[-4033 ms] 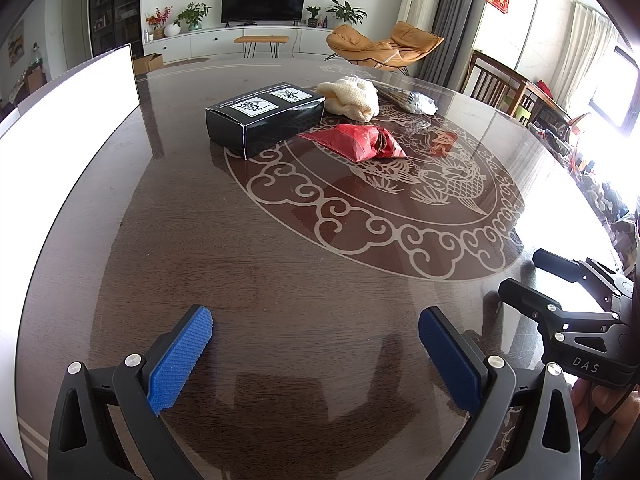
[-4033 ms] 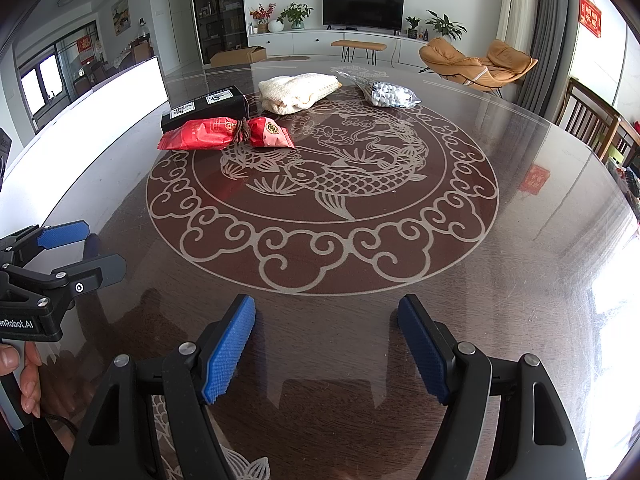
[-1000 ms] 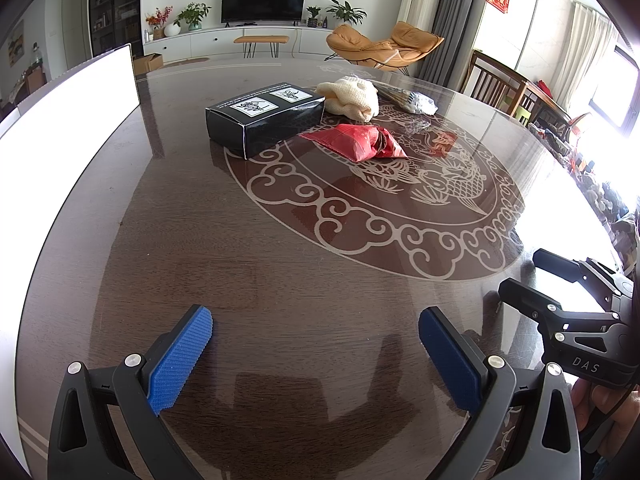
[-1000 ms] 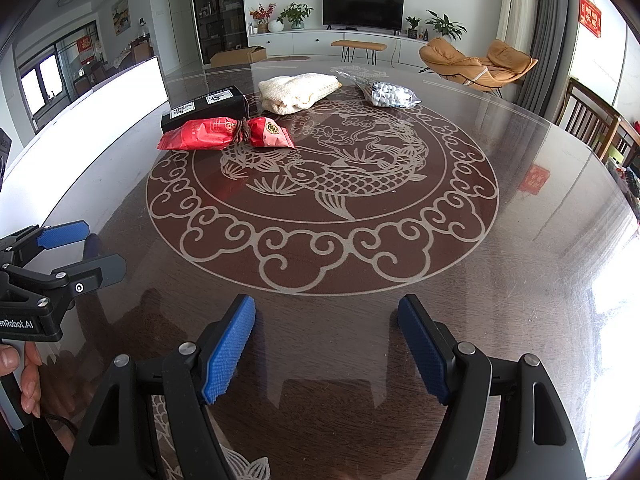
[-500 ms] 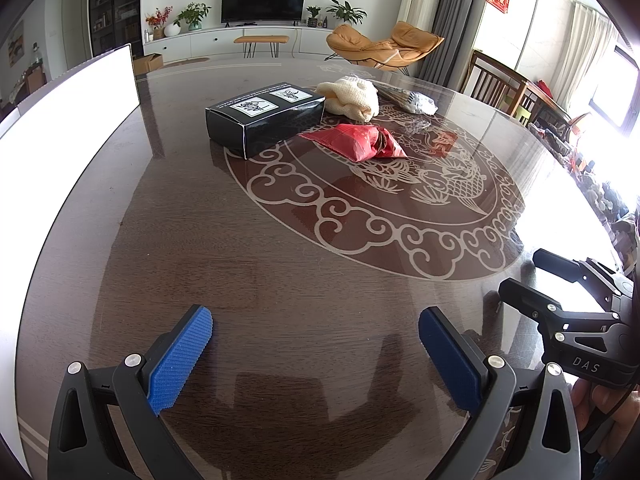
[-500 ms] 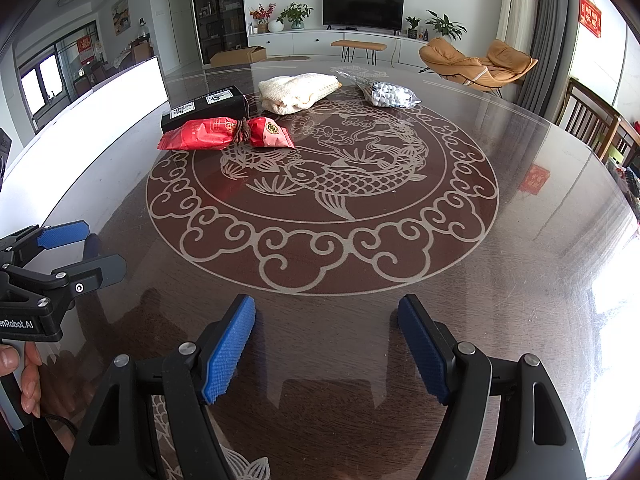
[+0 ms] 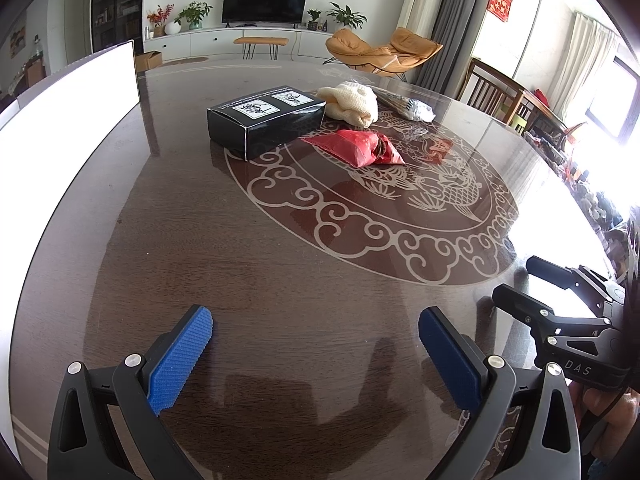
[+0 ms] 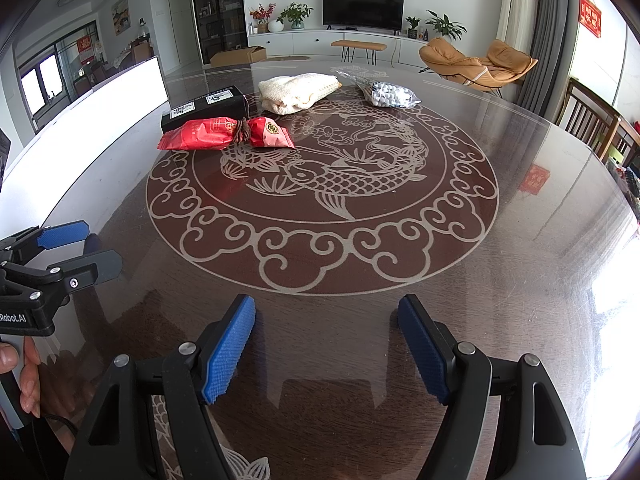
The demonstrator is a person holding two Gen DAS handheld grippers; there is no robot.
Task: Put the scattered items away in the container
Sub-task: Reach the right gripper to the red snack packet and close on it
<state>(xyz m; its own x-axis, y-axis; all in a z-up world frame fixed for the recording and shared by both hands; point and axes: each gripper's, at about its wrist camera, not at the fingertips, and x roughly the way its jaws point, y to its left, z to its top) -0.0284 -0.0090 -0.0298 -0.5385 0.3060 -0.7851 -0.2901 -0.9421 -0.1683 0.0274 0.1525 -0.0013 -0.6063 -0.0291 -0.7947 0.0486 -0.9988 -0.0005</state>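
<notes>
A black box lies at the far side of the round dark table. Beside it lie a red snack packet, a cream cloth and a clear bag of small white balls. My left gripper is open and empty, low over the near table edge. My right gripper is open and empty, also near the edge. Each gripper shows in the other's view, the right gripper and the left gripper.
A large white panel stands along the table's left side. Wooden chairs stand at the right. A carved fish medallion fills the table's middle. A sofa chair and a TV are far behind.
</notes>
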